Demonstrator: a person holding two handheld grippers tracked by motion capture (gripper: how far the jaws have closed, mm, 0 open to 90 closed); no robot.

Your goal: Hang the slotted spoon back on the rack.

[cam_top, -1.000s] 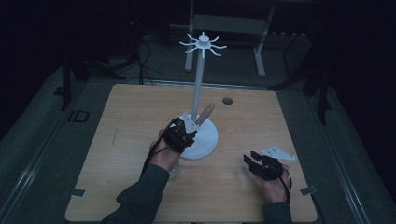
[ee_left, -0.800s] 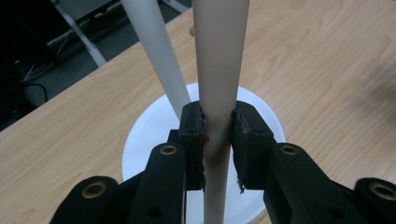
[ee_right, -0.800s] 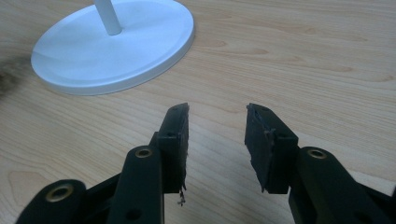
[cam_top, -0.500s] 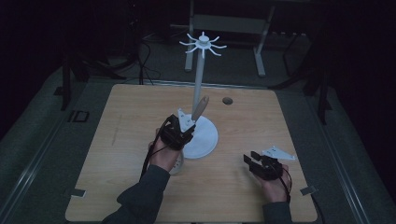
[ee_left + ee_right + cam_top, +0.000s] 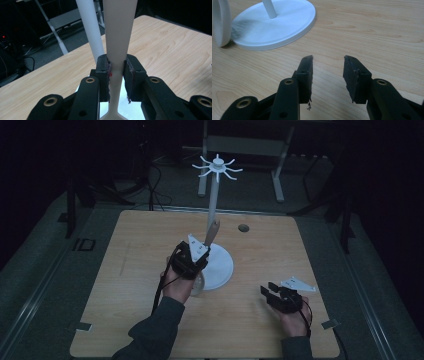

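my left claw (image 5: pixel 117 71) is clamped on the thin neck of a pale wooden utensil (image 5: pixel 119 30), its handle rising toward the white pole (image 5: pixel 89 27) of the hanging stand just beside it. in the high view the utensil (image 5: pixel 212 232) leans against that pole, above the stand's round base (image 5: pixel 222 265) on the tabletop (image 5: pixel 130 250). my right claw (image 5: pixel 328 67) rests low on the tabletop, jaws apart and empty, well apart from the stand. i judge i'm mid-lift: next i need to raise the handle up to the hooks (image 5: pixel 218 168) at the top. compared with a second ago the utensil stands steeper and closer to the pole; my right hand hasn't shifted.
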